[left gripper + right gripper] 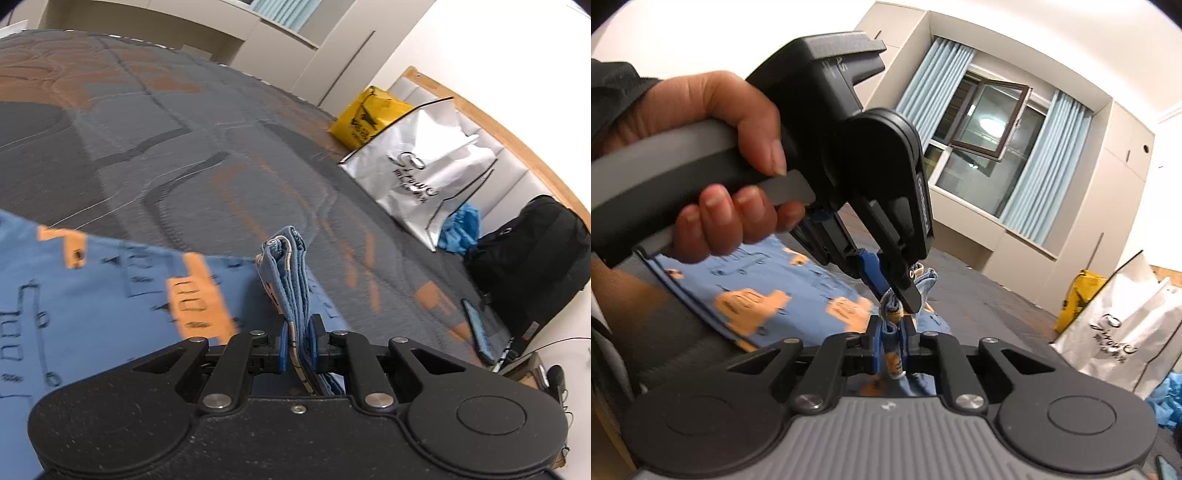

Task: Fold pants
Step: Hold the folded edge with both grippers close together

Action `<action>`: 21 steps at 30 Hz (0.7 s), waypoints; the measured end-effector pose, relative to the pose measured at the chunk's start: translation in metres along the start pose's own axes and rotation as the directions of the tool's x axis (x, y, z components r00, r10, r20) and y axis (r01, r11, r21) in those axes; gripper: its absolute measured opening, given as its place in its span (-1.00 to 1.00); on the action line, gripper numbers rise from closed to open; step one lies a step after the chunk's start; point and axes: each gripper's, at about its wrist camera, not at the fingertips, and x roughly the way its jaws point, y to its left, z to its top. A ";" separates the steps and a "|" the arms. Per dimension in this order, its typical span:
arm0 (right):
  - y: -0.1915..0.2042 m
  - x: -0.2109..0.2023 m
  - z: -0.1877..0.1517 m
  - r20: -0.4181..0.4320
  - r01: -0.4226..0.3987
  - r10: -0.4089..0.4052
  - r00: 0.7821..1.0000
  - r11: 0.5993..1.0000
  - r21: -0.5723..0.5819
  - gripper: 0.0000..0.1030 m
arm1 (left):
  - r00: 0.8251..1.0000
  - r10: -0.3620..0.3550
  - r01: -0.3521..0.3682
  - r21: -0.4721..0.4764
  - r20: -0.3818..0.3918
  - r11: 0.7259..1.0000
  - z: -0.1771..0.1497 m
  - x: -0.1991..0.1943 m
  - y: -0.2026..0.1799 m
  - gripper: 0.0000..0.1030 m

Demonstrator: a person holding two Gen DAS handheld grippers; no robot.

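Note:
The pants (pixel 110 295) are blue with orange car prints and lie on the grey and orange patterned bed (pixel 184 147). My left gripper (pixel 299 332) is shut on a bunched, layered edge of the pants (pixel 288 266) that sticks up between its fingers. In the right wrist view my right gripper (pixel 891 334) is shut on another bunch of the same pants (pixel 892 354). The left gripper (pixel 897 291) shows there too, held in a hand, clamping the cloth just ahead of my right fingers. The pants (pixel 757 295) spread out to the left.
A silver shopping bag (pixel 424 173) and a yellow bag (pixel 365 114) stand at the bed's right side. A black backpack (pixel 528 258) and blue cloth (pixel 458 229) lie beyond them. A phone (pixel 476 328) lies near the bed edge. A window with blue curtains (pixel 990 140) is behind.

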 end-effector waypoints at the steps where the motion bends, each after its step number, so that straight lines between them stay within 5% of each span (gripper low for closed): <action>1: 0.003 0.000 0.000 -0.002 -0.003 0.003 1.000 1.000 0.002 -0.78 | 1.000 0.007 -0.007 0.000 -0.002 1.000 -0.001 -0.001 0.003 -0.76; 21: 0.018 -0.004 -0.002 -0.072 0.003 -0.001 0.997 1.000 0.031 -0.68 | 0.999 0.035 -0.035 0.025 -0.012 0.999 -0.014 0.002 0.019 -0.76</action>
